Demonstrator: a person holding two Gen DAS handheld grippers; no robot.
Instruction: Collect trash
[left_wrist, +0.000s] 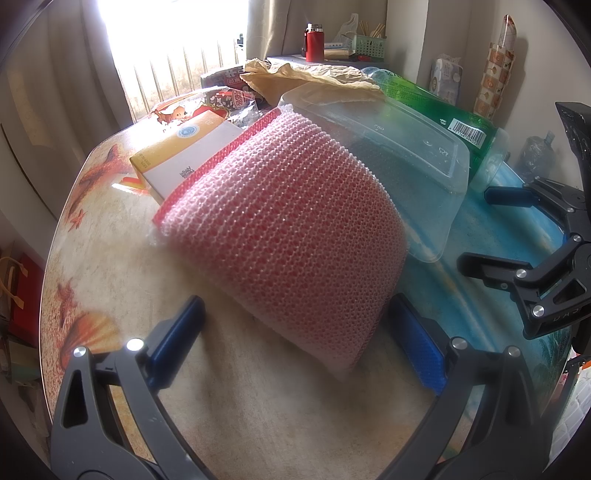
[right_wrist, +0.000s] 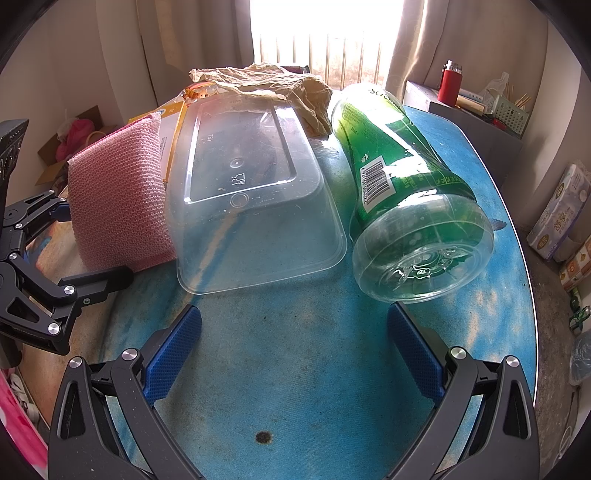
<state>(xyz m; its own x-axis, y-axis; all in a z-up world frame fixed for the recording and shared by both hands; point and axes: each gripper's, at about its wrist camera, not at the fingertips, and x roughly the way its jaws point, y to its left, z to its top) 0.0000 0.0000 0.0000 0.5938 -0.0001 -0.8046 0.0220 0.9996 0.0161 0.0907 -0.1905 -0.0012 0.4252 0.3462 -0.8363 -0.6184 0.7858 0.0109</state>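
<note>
A pink mesh sponge (left_wrist: 280, 221) leans on an upturned clear plastic container (left_wrist: 406, 147) on the table; both show in the right wrist view too, the sponge (right_wrist: 118, 195) and the container (right_wrist: 251, 199). A green plastic bottle (right_wrist: 399, 177) lies on its side to the right, and crumpled brown paper (right_wrist: 266, 85) lies behind. A yellow and white box (left_wrist: 184, 151) sits left of the sponge. My left gripper (left_wrist: 295, 332) is open, its fingers on either side of the sponge's near end. My right gripper (right_wrist: 295, 332) is open and empty just in front of the container and bottle.
The round table (right_wrist: 295, 387) has a blue and sandy beach-print cover. Snack packets (left_wrist: 221, 99) lie at its far side. A shelf with a red flask (left_wrist: 314, 42) and a green basket (left_wrist: 369, 44) stands behind. Tissue packs (right_wrist: 561, 210) and boxes sit on the floor.
</note>
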